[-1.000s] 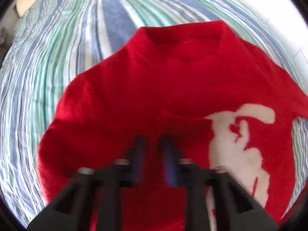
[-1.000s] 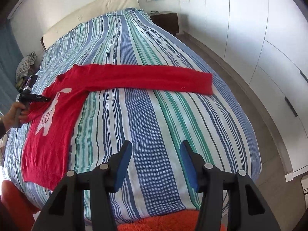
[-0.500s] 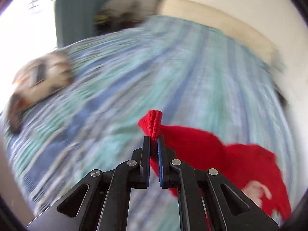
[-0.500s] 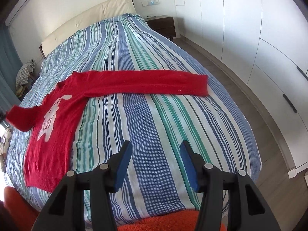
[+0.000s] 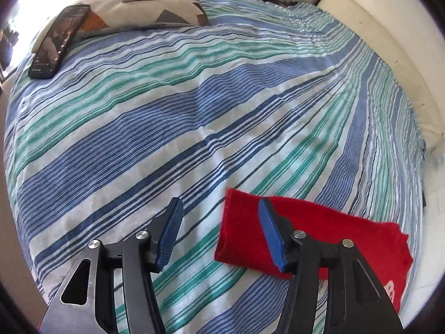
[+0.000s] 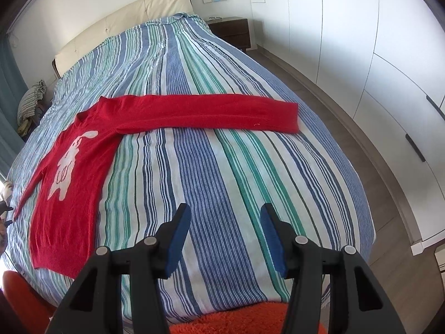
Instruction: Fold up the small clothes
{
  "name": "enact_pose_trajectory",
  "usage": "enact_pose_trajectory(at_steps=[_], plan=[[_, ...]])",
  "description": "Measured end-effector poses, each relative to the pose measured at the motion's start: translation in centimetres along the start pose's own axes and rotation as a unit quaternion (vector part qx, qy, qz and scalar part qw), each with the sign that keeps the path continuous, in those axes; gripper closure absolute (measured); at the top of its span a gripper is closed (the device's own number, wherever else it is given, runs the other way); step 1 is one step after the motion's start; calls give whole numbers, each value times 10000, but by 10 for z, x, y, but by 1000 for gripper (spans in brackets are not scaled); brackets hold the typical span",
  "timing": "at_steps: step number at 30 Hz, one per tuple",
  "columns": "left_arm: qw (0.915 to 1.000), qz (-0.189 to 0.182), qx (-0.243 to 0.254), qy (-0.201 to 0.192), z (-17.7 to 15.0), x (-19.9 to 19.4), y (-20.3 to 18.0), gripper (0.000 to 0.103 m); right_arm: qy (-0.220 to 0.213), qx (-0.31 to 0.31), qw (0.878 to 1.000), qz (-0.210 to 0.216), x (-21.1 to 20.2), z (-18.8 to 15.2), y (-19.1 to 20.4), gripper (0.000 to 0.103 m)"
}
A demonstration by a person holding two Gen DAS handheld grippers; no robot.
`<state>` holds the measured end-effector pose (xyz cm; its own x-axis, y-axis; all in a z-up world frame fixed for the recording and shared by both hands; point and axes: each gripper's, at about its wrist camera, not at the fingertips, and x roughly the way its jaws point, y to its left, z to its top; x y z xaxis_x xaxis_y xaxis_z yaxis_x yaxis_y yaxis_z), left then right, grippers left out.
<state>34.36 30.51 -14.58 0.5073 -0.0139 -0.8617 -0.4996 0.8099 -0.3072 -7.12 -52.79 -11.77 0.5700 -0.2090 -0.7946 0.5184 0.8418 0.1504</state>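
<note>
The left gripper (image 5: 219, 233) has carried the sweater's sleeve cuff (image 5: 239, 231) outward and let it go; its jaws are opening, and the cuff lies flat on the striped bedspread (image 5: 172, 117), seemingly touching neither pad. The red sweater (image 6: 83, 150) now lies spread with both sleeves out, ready for folding. The right gripper (image 6: 225, 239) hangs half open over bare bedspread, holding nothing, well apart from the sweater.

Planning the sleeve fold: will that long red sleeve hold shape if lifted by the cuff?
Probably not. The sleeve lies limp and flat on the bedspread, so it should drape. Fuzzy knit likely grips the pads well. The sweater looks light.
</note>
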Motion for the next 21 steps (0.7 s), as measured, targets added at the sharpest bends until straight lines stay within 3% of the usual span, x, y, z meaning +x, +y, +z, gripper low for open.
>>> enact_pose_trajectory(at_steps=[5, 6, 7, 8, 10, 13, 15, 19, 21], plan=[[9965, -413, 227, 686, 0, 36, -11, 44, 120, -145, 9998, -114, 5, 1, 8, 51], [9956, -472, 403, 704, -3, 36, -18, 77, 125, -155, 9997, -134, 5, 0, 8, 51], [9938, -329, 727, 772, -7, 37, -27, 98, 125, -164, 9997, -152, 5, 1, 9, 51], [9925, -56, 991, 719, -9, 35, -35, 98, 119, -162, 9997, -163, 5, 0, 9, 51], [9867, 708, 1444, 230, -8, 22, -47, 99, 110, -144, 9997, -183, 5, 0, 7, 51], [9781, 1505, 1437, -69, 2, 23, -44, 99, 123, -139, 9996, -189, 5, 1, 6, 51], [9775, 1627, 1339, 128, 5, 36, -41, 99, 134, -131, 9997, -170, 6, 1, 5, 51], [9649, 2039, 1652, 36, -4, 50, -52, 99, 133, -109, 9997, -177, 6, 1, 4, 51], [9643, 2090, 1626, 48, -6, 56, -50, 99, 116, -133, 9996, -212, 5, 0, 5, 51]])
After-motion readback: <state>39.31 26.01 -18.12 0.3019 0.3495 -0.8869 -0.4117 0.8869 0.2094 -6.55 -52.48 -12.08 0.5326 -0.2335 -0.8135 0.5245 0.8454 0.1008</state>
